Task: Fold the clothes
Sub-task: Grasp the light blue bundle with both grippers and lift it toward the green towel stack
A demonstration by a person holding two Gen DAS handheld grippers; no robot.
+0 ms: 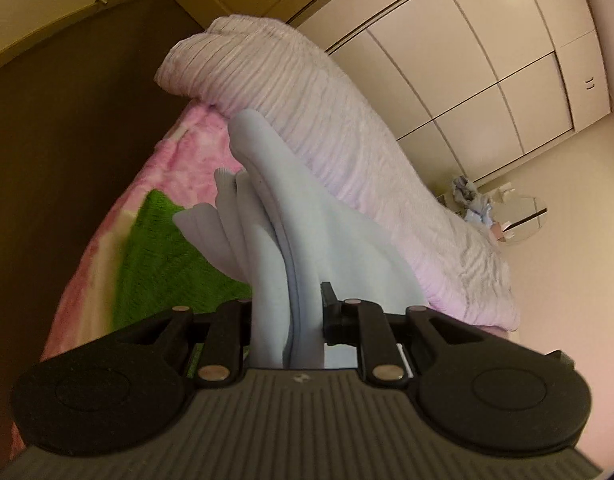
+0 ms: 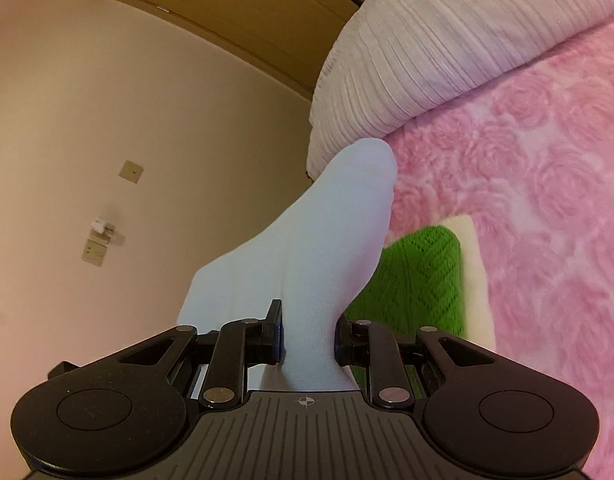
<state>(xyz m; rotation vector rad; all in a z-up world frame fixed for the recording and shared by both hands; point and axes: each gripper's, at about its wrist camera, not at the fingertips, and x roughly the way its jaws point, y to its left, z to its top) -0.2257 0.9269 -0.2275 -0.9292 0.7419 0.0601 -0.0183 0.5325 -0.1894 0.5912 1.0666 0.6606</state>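
A pale blue garment (image 1: 307,240) hangs bunched in thick folds above the bed. My left gripper (image 1: 287,320) is shut on it, the cloth filling the space between the black fingers. In the right wrist view the same pale blue garment (image 2: 307,248) stretches smooth away from my right gripper (image 2: 309,336), which is shut on another part of it. A green knitted garment (image 1: 167,256) lies flat on the pink bedcover; it also shows beneath the blue cloth as the green knit (image 2: 419,280).
The bed carries a pink rose-patterned blanket (image 2: 527,200) and a folded ribbed white quilt (image 1: 307,112). A dark headboard (image 1: 67,140) stands on the left. White wardrobe doors (image 1: 487,60) line the far wall. A small round table (image 1: 523,216) holds clutter. A wooden door (image 2: 227,0) is behind.
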